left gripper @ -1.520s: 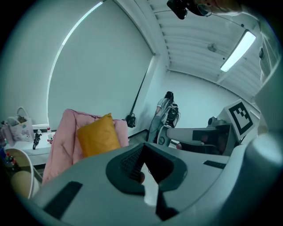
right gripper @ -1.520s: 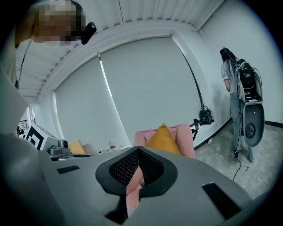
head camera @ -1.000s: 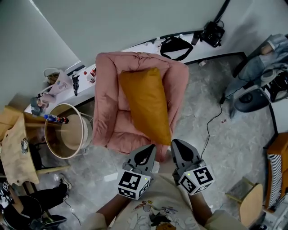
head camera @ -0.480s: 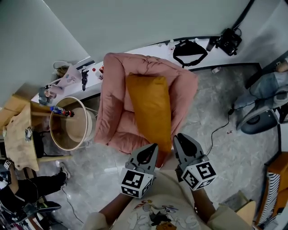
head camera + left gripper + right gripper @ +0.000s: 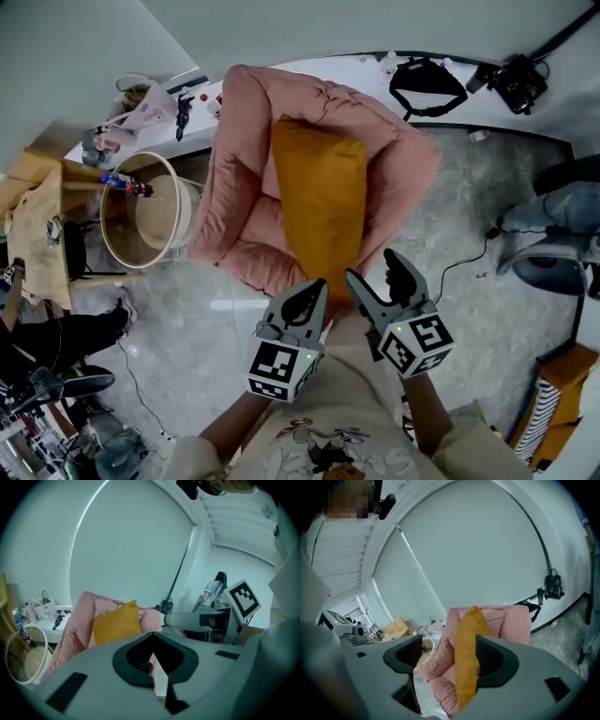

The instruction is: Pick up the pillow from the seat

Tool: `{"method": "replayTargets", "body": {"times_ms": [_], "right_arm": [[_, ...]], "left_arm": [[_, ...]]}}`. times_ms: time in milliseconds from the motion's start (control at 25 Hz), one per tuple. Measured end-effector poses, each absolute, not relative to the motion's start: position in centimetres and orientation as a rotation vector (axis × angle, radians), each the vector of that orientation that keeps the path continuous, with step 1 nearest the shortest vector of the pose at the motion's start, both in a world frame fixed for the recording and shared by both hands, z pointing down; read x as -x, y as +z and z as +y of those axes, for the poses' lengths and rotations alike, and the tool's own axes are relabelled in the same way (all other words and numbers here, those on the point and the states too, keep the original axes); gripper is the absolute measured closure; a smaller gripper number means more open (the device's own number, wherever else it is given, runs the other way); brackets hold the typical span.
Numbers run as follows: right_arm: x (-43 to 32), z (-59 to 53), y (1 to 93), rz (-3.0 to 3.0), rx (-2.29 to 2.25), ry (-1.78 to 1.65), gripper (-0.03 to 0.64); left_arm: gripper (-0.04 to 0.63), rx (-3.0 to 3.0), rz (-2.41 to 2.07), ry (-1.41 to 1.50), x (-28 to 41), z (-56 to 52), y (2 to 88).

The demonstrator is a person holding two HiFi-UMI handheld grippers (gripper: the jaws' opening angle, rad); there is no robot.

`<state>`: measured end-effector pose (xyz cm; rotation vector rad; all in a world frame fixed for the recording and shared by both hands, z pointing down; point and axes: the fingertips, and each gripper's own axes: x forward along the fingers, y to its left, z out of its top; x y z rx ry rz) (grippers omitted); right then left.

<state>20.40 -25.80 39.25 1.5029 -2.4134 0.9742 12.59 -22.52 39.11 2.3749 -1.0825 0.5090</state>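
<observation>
Left tongs (image 5: 314, 289): I hold them low in front of my chest, pointing forward and a little down at the seat's front edge. They are closed tip to tip with nothing in them.
Right tongs (image 5: 373, 272): I hold these alongside at the same slant, with the marker cube toward me. They have just been opening and now stand clearly apart, with the pillow's near end between them. The left pad is clear of it, and I cannot tell whether the right pad brushes it.
Basket (image 5: 112, 267): a round, pale-rimmed tub to the left of the seat.
Seat (image 5: 239, 178): a pink quilted armchair, puffy, with rounded arms.
Pillow (image 5: 321, 211): mustard-yellow cloth, long and plump. It lies lengthwise on the seat from backrest to front edge.
Floor (image 5: 469, 216): grey, marbled and hard.
</observation>
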Motion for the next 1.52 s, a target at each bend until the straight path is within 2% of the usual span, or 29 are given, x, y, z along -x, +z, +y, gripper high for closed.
{"method": "replayTargets", "body": {"times_ms": [120, 280, 440, 1080, 1520], "right_arm": [[-20.5, -27.4, 41.3, -2.399, -1.431, 0.993, 0.201], [-21.0, -29.2, 43.0, -2.388, -1.426, 0.986, 0.135], [-21.9, -31.0, 44.8, -2.382, -1.435, 0.924, 0.041], [-20.7, -34.8, 54.4, -2.283, -1.343, 1.105, 0.034], [-18.6, -36.8, 59.3, -2.233, -1.271, 1.067, 0.034]], "left_arm": [[0.591, -2.336, -1.117, 0.521, -12.8, -23.4, 40.4], [0.591, -2.308, -1.151, 0.559, -12.9, -24.2, 41.8], [0.591, -2.270, -1.202, 0.561, -13.2, -25.2, 43.3], [0.591, -2.108, -1.260, 0.616, -11.8, -26.0, 48.3], [0.591, -2.023, -1.290, 0.639, -10.1, -26.8, 51.1]]}}
